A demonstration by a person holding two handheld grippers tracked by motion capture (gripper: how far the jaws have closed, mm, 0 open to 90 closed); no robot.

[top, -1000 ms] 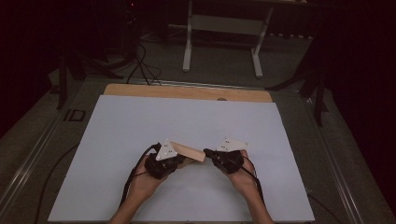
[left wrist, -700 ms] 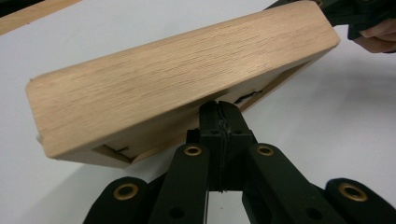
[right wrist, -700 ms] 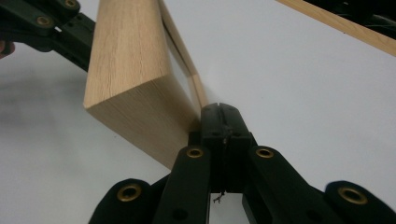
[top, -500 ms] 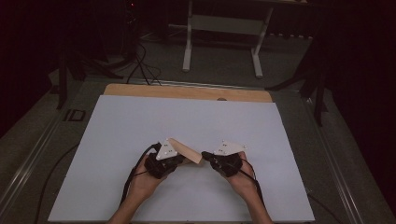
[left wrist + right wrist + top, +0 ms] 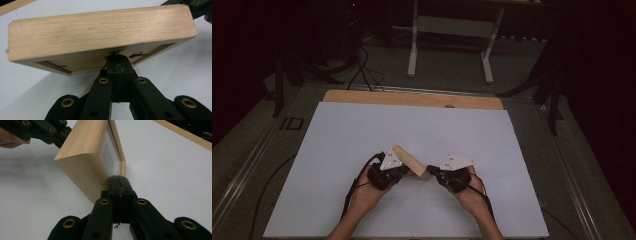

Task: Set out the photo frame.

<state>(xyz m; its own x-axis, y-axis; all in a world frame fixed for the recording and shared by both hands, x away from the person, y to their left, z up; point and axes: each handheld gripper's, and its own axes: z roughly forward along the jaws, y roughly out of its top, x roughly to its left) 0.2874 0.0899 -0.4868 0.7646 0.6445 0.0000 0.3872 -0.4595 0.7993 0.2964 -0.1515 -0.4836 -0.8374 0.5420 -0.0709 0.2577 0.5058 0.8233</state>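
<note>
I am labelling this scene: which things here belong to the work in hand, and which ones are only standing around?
In the work:
- wooden frame
- left gripper, shut on its edge
- right gripper, shut at its other end
- white table sheet

Standing around:
- metal stand
- floor cables

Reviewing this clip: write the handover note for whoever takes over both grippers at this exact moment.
Left gripper: fingers closed on the lower edge of the wooden frame, at its recessed back.
Right gripper: fingers pressed together at the frame's near end, by the glazed front; whether they pinch the rim cannot be told.
Frame: tilted up between both grippers over the near middle of the white board.
Done: frame picked up and turned on edge.
Left: probably set it down or stand it; keep both grips steady meanwhile.
</note>
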